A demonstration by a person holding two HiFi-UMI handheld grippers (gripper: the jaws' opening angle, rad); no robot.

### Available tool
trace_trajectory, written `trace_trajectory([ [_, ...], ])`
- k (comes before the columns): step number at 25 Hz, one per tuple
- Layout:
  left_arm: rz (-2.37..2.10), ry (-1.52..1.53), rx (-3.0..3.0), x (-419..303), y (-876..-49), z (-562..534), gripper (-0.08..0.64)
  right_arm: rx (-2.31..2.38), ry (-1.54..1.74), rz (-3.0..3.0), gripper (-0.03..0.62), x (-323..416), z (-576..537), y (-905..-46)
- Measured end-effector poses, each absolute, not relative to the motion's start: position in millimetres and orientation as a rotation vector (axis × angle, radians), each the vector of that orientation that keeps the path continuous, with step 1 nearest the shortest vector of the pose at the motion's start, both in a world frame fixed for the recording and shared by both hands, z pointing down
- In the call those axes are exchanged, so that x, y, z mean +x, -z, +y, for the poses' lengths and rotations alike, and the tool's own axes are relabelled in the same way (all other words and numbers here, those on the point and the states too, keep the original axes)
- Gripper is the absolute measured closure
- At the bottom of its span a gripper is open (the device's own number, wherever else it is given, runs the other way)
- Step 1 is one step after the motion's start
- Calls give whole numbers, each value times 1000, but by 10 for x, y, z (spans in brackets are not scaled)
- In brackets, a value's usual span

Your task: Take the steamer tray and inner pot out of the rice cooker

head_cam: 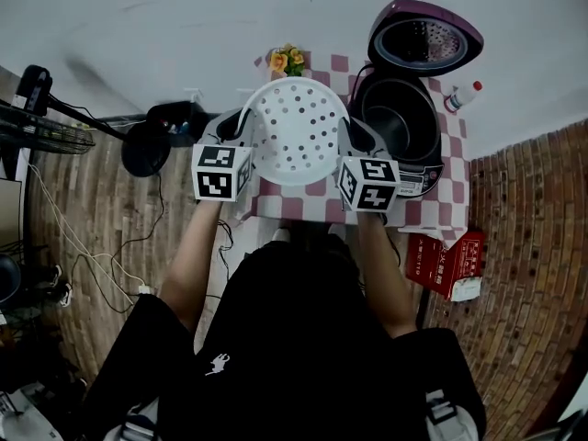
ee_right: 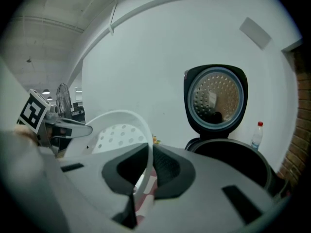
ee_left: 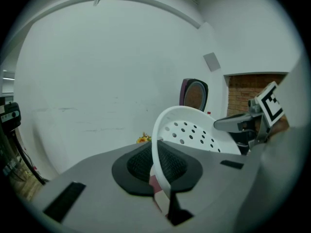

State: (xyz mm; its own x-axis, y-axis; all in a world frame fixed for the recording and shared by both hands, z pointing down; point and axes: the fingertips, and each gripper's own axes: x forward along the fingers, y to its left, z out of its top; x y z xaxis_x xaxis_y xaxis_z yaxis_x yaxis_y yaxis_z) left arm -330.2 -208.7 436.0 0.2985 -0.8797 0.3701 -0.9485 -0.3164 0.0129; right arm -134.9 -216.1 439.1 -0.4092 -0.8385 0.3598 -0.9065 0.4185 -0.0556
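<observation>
Steamer tray [head_cam: 294, 136]: white plastic, round and shallow, pierced with round holes, held over the checked bench [head_cam: 457, 182]. My left tool [ee_left: 158, 168] is clamped on its thin rim at nine o'clock, and my right tool [ee_right: 145, 171] at three o'clock. Rice cooker [head_cam: 418, 168] stands at the tray's three o'clock, domed lid [head_cam: 424, 37] raised, smooth dark inner pot [head_cam: 397, 122] seated inside.

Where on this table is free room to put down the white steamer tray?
Free: the checked cloth left of the rice cooker, between the flowers and the near edge, below the held steamer tray, which hides part of it. Crowded: the right half, with the cooker and a bottle.
</observation>
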Motion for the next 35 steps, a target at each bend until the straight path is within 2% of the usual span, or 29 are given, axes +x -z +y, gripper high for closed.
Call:
trace_trajectory([
  [35,-1392,-766,2180,-3164,-6274,-1884,540,1509,-644,-2057,558,-1202,-1762,-6337],
])
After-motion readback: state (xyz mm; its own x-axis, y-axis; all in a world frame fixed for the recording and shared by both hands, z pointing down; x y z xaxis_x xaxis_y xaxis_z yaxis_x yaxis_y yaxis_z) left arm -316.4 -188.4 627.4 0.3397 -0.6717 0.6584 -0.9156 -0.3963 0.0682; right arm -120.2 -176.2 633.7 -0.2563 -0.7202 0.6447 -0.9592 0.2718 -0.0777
